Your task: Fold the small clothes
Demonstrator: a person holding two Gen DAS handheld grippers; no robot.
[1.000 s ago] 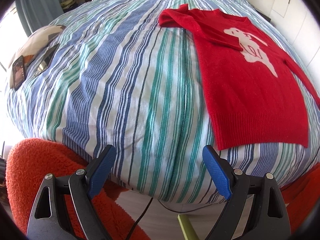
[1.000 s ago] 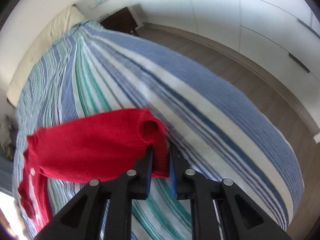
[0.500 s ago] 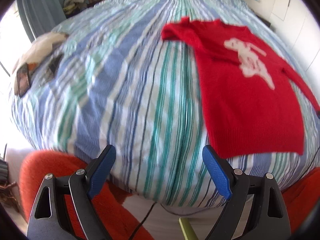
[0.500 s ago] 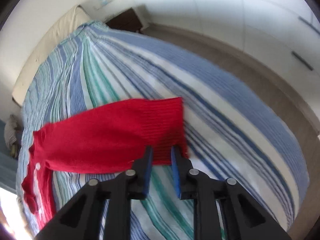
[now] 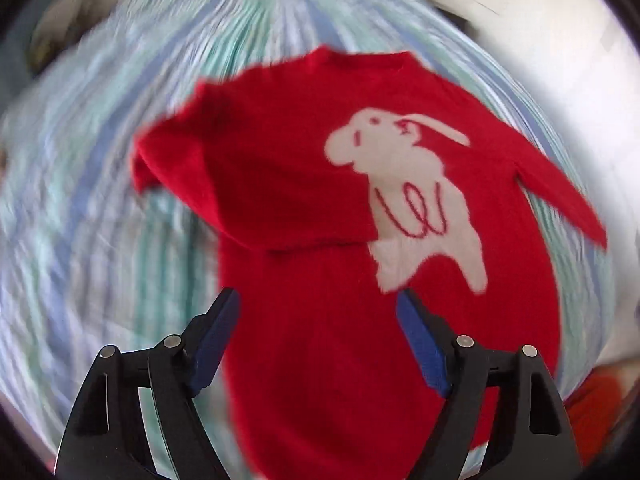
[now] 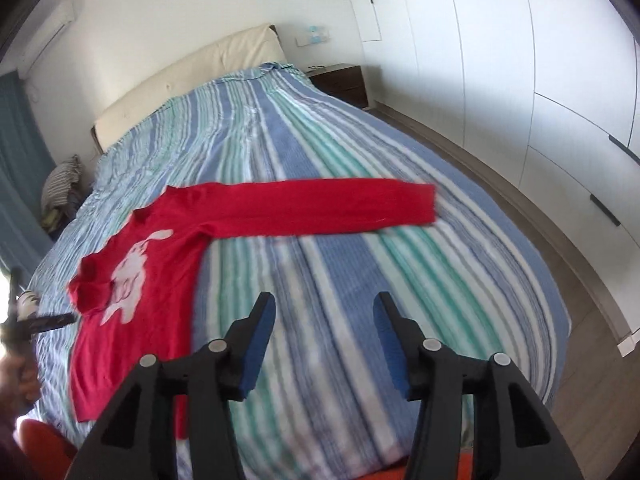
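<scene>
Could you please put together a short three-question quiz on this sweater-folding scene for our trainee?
1. True or false: the right claw is clamped on a sleeve.
2. Which picture is on the red sweater? A) a white dog B) a yellow star C) a green tree
3. Fill in: the long sleeve lies stretched out flat on the striped ____.

Key
1. False: both the right claw and the left claw are open and hold nothing.
2. A: the white dog is on the sweater's front.
3. Bed.
</scene>
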